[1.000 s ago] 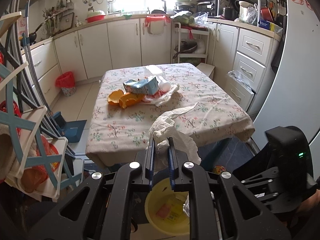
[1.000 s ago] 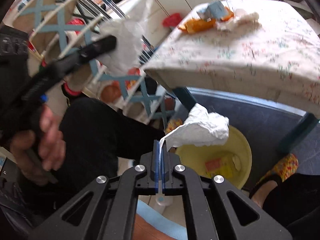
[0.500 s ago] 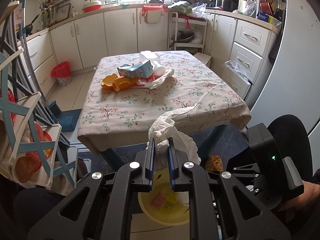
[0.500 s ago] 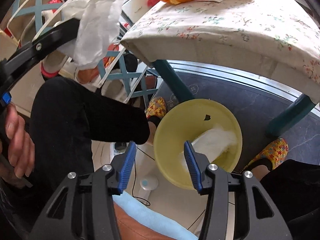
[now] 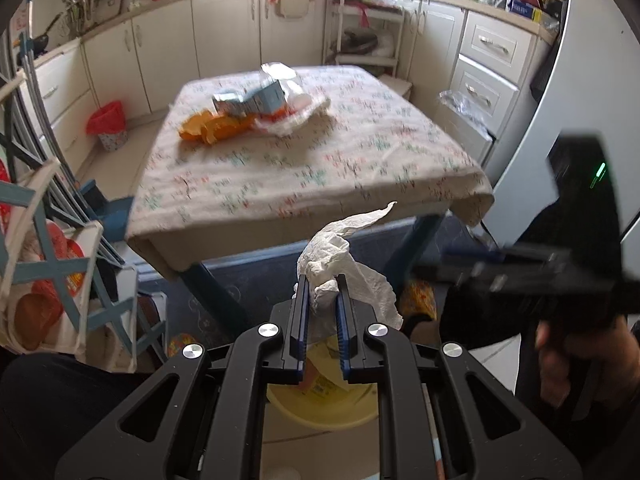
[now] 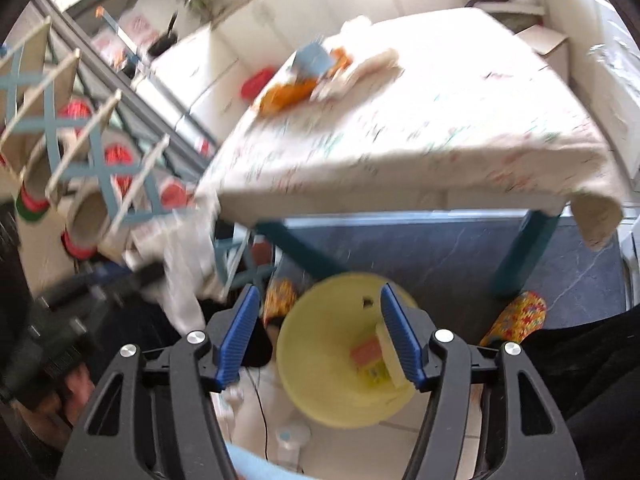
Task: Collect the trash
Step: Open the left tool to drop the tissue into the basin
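My left gripper (image 5: pixel 323 286) is shut on a crumpled white paper towel (image 5: pixel 344 258), held above a yellow bin (image 5: pixel 320 410) on the floor. In the right wrist view my right gripper (image 6: pixel 320 300) hangs over that yellow bin (image 6: pixel 320 360); its jaws are opening and nothing is between them. Paper trash lies inside the bin. On the table (image 5: pixel 360 168) a pile remains: a blue carton (image 5: pixel 256 100), orange peel (image 5: pixel 212 128) and a white wrapper (image 5: pixel 292 124). The left gripper with its towel (image 6: pixel 184 256) shows blurred at the left of the right wrist view.
A blue-and-white rack (image 5: pixel 48 256) with bags stands left of the table. A red waste basket (image 5: pixel 106 124) sits by the cabinets. Patterned slippers (image 6: pixel 516 316) and the person's dark trouser legs flank the bin. Blue table legs (image 6: pixel 520 248) stand behind it.
The right gripper let go of its white paper, which dropped into the yellow bin, and its jaws spread wide. The left gripper sank toward the bin, still holding its towel.
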Demonstrator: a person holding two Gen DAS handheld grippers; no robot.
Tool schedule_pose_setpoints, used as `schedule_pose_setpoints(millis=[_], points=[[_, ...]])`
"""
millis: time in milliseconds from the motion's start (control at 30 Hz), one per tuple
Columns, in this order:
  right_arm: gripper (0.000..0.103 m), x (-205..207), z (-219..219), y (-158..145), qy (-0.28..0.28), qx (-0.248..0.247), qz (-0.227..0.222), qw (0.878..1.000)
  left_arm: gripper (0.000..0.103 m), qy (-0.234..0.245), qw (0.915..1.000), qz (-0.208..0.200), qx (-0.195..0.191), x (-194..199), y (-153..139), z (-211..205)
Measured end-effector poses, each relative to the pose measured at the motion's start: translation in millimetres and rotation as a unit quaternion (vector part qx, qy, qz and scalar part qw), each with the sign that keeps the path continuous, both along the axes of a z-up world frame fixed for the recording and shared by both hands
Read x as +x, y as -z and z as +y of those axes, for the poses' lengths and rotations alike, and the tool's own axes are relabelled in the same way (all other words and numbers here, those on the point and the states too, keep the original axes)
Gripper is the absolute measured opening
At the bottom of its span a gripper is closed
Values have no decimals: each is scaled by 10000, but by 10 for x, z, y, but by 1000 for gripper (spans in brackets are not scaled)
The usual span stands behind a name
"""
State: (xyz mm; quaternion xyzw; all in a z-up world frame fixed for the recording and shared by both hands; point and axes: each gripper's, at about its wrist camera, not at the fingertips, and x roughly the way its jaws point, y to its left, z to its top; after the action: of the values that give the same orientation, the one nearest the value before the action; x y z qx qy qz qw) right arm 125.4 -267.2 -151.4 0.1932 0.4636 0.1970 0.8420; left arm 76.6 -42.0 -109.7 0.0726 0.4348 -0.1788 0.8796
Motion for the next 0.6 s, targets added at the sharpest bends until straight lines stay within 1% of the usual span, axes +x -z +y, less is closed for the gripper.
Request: schedule_pose_setpoints(millis=[100,167,200,233,267,300,333,367,467,600], points=[[65,-5,-97,-64,228,84,-175,9996,12,94,9993,345,57,34,193,-57],[65,20,-124,-86,308,140,-221,9992,16,171,9975,673,142,68,355,-98],[65,26,-135,-91,338,171,-246,9990,16,183,9967,770,165,70,419,-112],[65,18,-137,-95,359,191,-269,9988,20,177,9958,868,219,79,481,-122],[65,19,-147,-104,379,212,-299,9986,30,176,9946,972,317,89,536,-143],[65,22,-161,-105,392,230,-321,9985,36,180,9938,1028,394,91,567,-158],[65,17,-173,-109,408,250,-344,9983,47,157,9935,1018,495,84,582,-175],[65,5,-178,-114,429,273,-368,9980,53,137,9937,960,553,71,569,-190],[66,-3,-198,-137,484,330,-427,9974,60,90,9949,820,575,60,503,-184],[66,-20,-232,-181,583,389,-540,9961,65,-8,9970,544,548,31,335,-158]])
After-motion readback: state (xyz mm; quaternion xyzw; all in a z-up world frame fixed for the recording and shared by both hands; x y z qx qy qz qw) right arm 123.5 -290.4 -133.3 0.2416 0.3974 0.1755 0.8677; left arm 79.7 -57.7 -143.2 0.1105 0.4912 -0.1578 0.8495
